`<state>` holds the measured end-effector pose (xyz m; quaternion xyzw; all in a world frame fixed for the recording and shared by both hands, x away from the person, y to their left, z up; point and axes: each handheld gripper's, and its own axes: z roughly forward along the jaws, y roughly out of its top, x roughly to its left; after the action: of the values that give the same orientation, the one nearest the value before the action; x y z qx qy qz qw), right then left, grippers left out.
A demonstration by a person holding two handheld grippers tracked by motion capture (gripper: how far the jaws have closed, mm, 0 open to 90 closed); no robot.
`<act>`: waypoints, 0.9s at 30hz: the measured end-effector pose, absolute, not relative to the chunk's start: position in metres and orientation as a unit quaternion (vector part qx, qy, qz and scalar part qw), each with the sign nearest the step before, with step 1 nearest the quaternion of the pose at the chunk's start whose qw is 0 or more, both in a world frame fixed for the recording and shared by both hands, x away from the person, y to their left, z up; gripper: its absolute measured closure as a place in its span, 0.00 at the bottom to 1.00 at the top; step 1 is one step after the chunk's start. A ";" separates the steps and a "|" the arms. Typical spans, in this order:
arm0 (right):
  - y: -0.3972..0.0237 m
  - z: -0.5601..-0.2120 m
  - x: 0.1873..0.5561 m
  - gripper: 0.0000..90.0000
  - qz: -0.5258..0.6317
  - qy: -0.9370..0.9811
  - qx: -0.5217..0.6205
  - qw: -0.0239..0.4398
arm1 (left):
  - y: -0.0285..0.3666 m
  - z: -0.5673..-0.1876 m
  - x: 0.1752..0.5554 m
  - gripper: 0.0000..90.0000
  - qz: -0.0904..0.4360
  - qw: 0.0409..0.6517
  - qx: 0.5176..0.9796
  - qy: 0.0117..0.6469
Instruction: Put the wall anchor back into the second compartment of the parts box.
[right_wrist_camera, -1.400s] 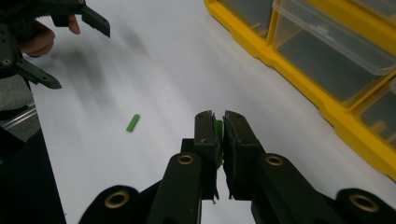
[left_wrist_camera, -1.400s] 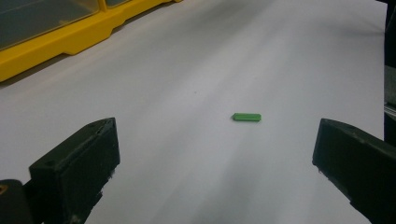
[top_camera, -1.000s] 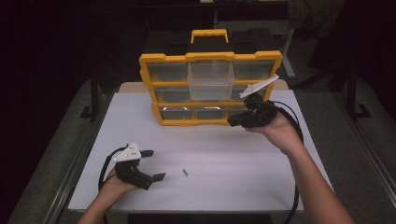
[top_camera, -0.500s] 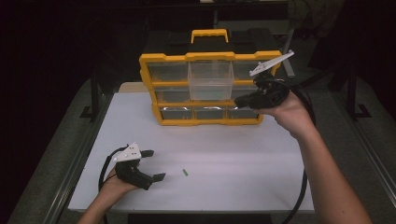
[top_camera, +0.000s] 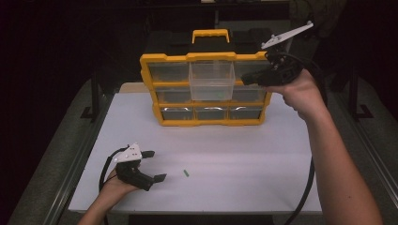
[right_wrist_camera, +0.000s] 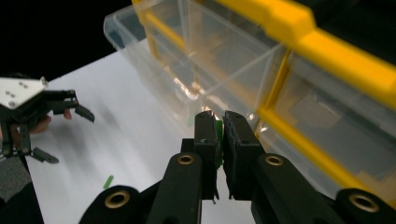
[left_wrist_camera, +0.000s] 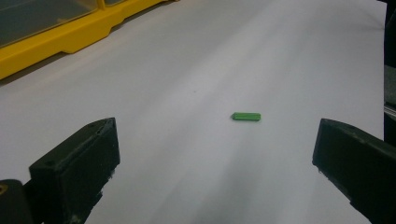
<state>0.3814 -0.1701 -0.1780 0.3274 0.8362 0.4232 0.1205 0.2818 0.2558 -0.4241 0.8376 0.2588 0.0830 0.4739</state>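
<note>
while the right gripper (right_wrist_camera: 219,135) pinches a green piece (right_wrist_camera: 218,140) beside the drawer's rim (top_camera: 212,64), left gripper (top_camera: 151,165) gapes.

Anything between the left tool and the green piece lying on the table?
Nothing: bare white table between the open left tool and the green piece, seen in the left gripper view.

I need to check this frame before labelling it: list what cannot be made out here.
- Green piece in the right claw: right gripper view, the pads cover all but a sliver.
- Contents of the organiser's closed drawers: high view, too dim and glary.
- Pulled-out clear drawer: whether it holds anything, too small.
- Left claw: left gripper view, its body is cut off by the bottom edge.
</note>
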 end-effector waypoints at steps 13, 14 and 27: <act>-0.146 -0.156 0.398 0.92 0.432 0.836 0.316 0.118 | 0.257 -0.423 0.282 0.01 0.084 0.470 0.840 0.257; -0.143 -0.156 0.399 0.92 0.432 0.837 0.315 0.117 | 0.257 -0.424 0.282 0.01 0.086 0.471 0.840 0.256; -0.119 -0.166 0.414 0.91 0.399 0.856 0.311 0.106 | 0.257 -0.423 0.281 0.01 0.083 0.475 0.836 0.261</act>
<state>0.4140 -0.1194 -0.1658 0.3110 0.8563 0.3986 0.1060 0.2811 0.2573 -0.4234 0.8364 0.2609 0.0828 0.4748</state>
